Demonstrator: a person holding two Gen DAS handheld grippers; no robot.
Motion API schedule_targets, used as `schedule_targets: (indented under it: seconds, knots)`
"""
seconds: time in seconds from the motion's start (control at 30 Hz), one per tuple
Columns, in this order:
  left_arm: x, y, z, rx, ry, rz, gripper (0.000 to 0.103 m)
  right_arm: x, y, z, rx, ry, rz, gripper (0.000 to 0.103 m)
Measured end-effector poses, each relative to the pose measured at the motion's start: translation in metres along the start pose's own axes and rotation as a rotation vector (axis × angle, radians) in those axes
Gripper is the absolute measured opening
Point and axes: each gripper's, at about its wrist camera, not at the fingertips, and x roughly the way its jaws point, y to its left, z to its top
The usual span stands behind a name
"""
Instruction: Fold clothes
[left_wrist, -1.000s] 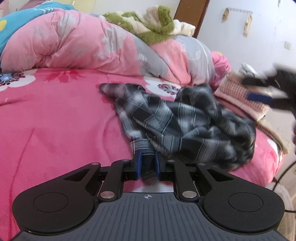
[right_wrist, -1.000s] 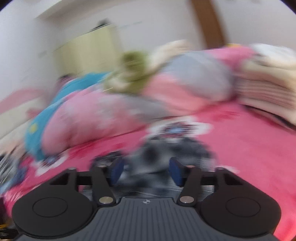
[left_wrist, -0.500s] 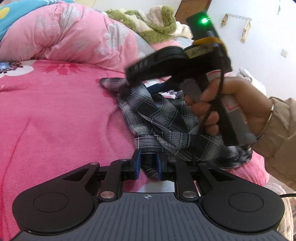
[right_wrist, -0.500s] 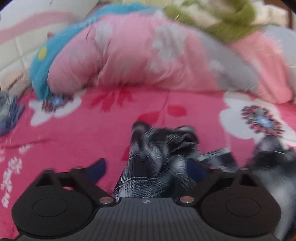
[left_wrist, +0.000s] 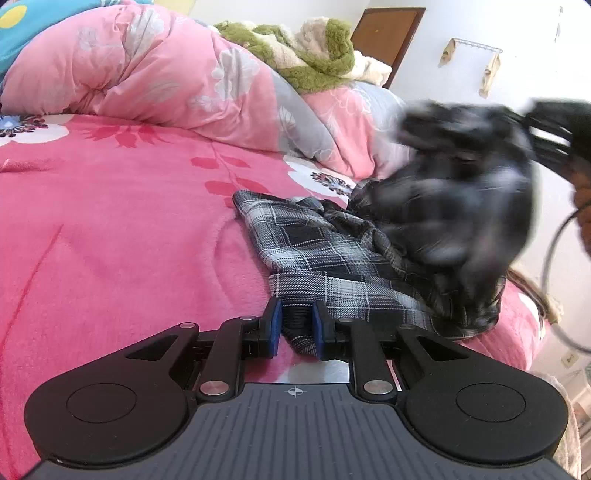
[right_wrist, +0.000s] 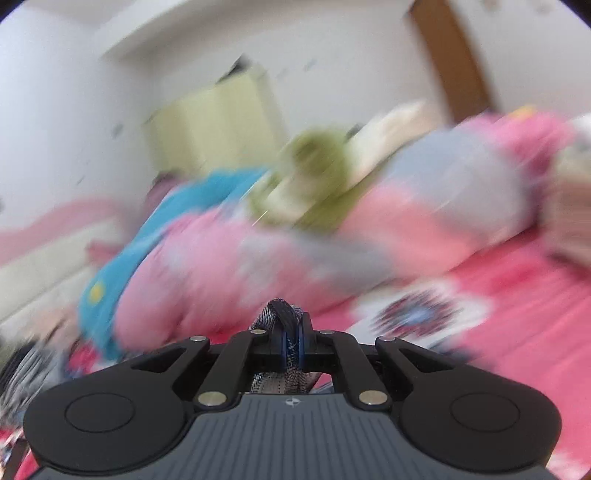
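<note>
Evidently the plaid shirt (left_wrist: 332, 258) is pinned at two points so it can be pulled out for folding: one end is clamped just ahead in the left hand-held gripper (left_wrist: 296, 325) on the bed (left_wrist: 110, 229), and a bunched fold (right_wrist: 282, 314) is squeezed in the right hand-held gripper (right_wrist: 293, 341), whose jaws have just been closing. That pinch is shown only by the right view; the shirt's crumpled spread, blurred at its raised far side, only by the left.

White walls (left_wrist: 436, 26), brown wooden door (left_wrist: 388, 33), pale-green wardrobe (right_wrist: 218, 122)
</note>
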Motion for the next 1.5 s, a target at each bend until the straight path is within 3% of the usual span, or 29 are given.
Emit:
schedule_targets:
  seconds: [0.1,0.3,0.47,0.57,0.6,0.67,0.7,0.73,0.77,0.87,0.9,0.97,1.03,1.17,1.27,1.3,1.37,1.4,1.43,1.5]
  knots:
    - [0.001,0.0,0.0,0.0,0.0,0.003,0.018,-0.046,-0.046,0.026,0.045,-0.1,-0.147,0.005]
    - [0.002,-0.001,0.0,0.006,-0.002,0.012,0.019,-0.087,-0.13,0.051,0.111,-0.21,-0.426,0.005]
    - [0.001,0.0,0.001,0.008,0.0,0.014,0.019,-0.066,-0.191,0.039,0.158,-0.181,-0.61,0.005]
    - [0.001,-0.001,0.002,0.011,0.002,0.017,0.019,-0.039,-0.219,0.014,0.186,-0.055,-0.669,0.007]
    - [0.001,-0.002,0.002,0.012,0.003,0.018,0.019,-0.026,-0.228,0.004,0.193,0.023,-0.679,0.009]
    - [0.0,-0.002,0.002,0.014,0.006,0.019,0.02,-0.002,-0.241,-0.011,0.193,0.201,-0.67,0.03]
    - [0.0,-0.003,0.003,0.013,0.008,0.019,0.021,0.007,-0.243,-0.018,0.175,0.305,-0.678,0.056]
    - [-0.001,-0.003,0.003,0.013,0.01,0.016,0.025,0.016,-0.245,-0.025,0.155,0.408,-0.686,0.066]
    - [-0.002,-0.004,0.004,0.01,0.013,0.011,0.027,0.017,-0.238,-0.03,0.11,0.443,-0.707,0.066]
    - [-0.006,-0.007,0.008,0.006,0.008,0.002,0.041,-0.001,-0.201,-0.029,-0.094,0.38,-0.791,0.072]
    - [-0.007,-0.008,0.009,0.006,0.004,0.0,0.046,-0.012,-0.186,-0.023,-0.139,0.315,-0.81,0.079]
    - [-0.01,-0.011,0.012,0.008,-0.009,0.0,0.054,-0.028,-0.161,-0.013,-0.156,0.208,-0.741,0.085]
    - [-0.008,-0.013,0.016,0.003,-0.013,0.021,0.056,-0.032,-0.129,-0.003,-0.168,0.163,-0.529,0.093]
    - [0.006,-0.012,0.028,-0.051,0.021,0.124,0.056,0.0,-0.049,-0.019,-0.288,0.22,-0.166,0.096]
    - [0.012,-0.012,0.033,-0.067,0.022,0.136,0.053,0.041,-0.004,-0.048,-0.365,0.299,-0.08,0.094]
    - [0.015,-0.011,0.034,-0.066,0.032,0.148,0.049,0.056,0.006,-0.06,-0.376,0.338,-0.063,0.088]
    - [0.022,-0.01,0.035,-0.065,0.052,0.173,0.045,0.073,0.009,-0.076,-0.376,0.401,-0.061,0.068]
    - [0.025,-0.01,0.036,-0.064,0.062,0.185,0.039,0.082,0.007,-0.084,-0.374,0.433,-0.067,0.053]
    - [0.027,-0.01,0.036,-0.065,0.064,0.192,0.033,0.082,0.001,-0.084,-0.351,0.439,-0.069,0.029]
    - [0.03,-0.011,0.037,-0.059,0.065,0.203,0.022,0.073,-0.015,-0.079,-0.284,0.418,-0.075,0.006]
